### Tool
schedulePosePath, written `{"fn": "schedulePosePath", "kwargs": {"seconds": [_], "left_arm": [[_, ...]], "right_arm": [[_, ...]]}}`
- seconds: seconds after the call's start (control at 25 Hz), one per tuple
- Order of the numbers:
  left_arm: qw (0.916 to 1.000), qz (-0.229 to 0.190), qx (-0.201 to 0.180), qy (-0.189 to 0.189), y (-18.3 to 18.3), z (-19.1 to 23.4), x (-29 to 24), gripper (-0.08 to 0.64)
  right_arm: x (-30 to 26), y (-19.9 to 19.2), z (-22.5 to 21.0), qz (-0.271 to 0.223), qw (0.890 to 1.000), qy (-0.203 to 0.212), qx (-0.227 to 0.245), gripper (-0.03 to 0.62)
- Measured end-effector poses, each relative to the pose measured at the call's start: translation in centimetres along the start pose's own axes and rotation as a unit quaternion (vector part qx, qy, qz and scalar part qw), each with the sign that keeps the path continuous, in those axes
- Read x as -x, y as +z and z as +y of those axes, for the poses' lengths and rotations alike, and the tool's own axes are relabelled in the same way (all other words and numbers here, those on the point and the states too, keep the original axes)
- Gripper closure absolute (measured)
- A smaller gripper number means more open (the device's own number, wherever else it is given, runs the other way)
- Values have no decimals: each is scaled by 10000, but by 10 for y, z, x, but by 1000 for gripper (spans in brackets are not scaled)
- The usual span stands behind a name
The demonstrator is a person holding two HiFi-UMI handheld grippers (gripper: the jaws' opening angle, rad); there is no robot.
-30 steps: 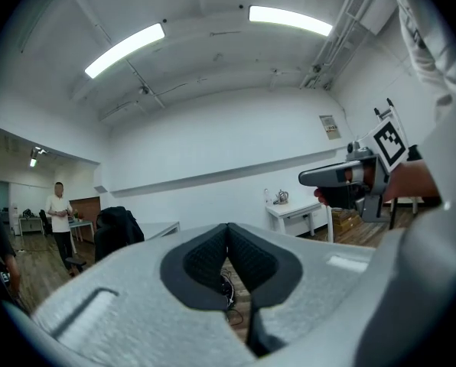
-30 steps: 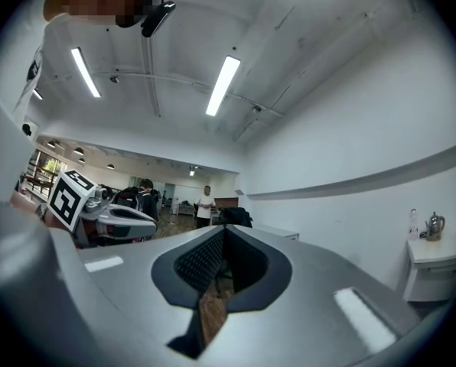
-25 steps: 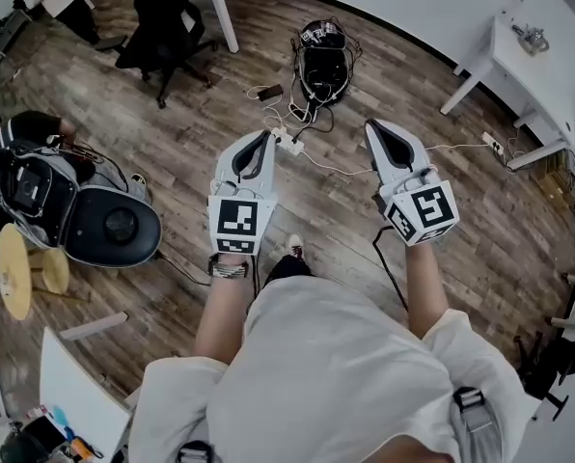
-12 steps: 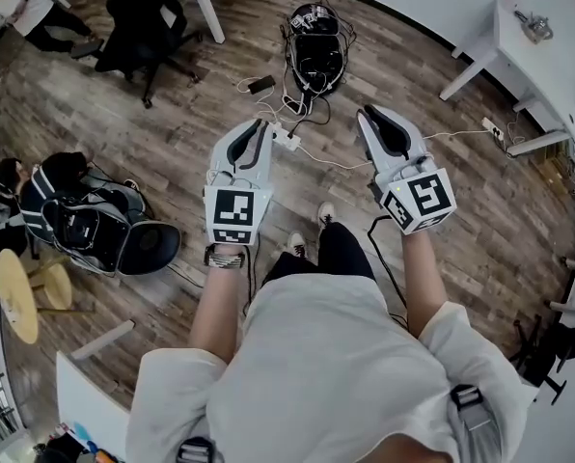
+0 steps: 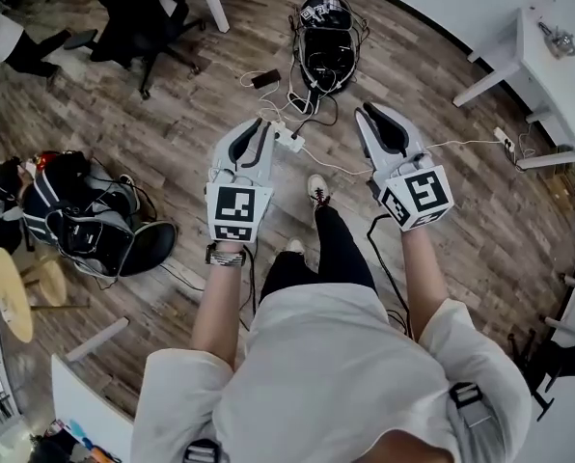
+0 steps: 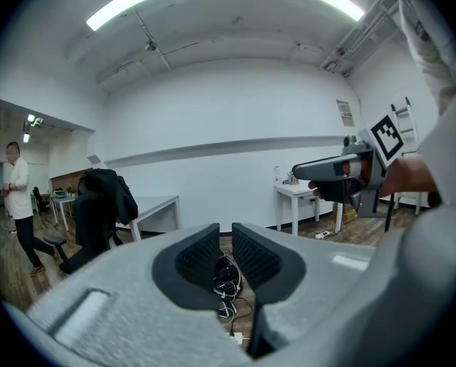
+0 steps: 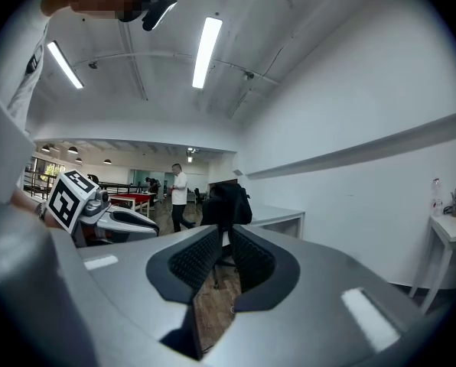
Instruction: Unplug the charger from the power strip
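The power strip (image 5: pixel 289 142) lies flat on the wooden floor (image 5: pixel 172 123), well below both grippers. The charger (image 5: pixel 293 136) is seated in it, too small in the head view to tell apart from the other plugs. Cables run from the strip up to a black bag (image 5: pixel 326 41) just beyond it, and a thin white cord (image 5: pixel 350 170) trails off toward the right, so the strip is likely loose and could slide if the charger were pulled one-handed. That would explain why both tools are brought in together. The left gripper (image 5: pixel 260 126) hangs over the strip's near end, seemingly lined up to pin or grasp it. Its own view looks along the jaws at the bag's cables and the strip (image 6: pixel 235 337). Its jaws have just been opening and stand a narrow gap apart with nothing between them. The right gripper (image 5: pixel 370 115) is held off to the side, well apart from the strip. Its jaws have also been opening, a little wider, and are empty, probably readied for the charger. The person's shoe (image 5: pixel 316 189) is planted near the strip, suggesting a step in toward it.
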State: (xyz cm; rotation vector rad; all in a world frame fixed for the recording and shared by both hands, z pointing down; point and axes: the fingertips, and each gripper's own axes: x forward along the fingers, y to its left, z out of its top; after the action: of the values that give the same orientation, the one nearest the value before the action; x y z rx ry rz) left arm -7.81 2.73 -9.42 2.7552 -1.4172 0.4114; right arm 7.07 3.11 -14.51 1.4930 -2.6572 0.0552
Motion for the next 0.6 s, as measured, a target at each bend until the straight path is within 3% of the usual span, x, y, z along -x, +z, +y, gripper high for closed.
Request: {"fn": "schedulePosePath", "kwargs": {"seconds": [0.6], "left_arm": [[9994, 228, 214, 149, -154, 25, -120, 514]], "right_arm": [[-93, -169, -62, 291, 9995, 137, -62, 525]]}}
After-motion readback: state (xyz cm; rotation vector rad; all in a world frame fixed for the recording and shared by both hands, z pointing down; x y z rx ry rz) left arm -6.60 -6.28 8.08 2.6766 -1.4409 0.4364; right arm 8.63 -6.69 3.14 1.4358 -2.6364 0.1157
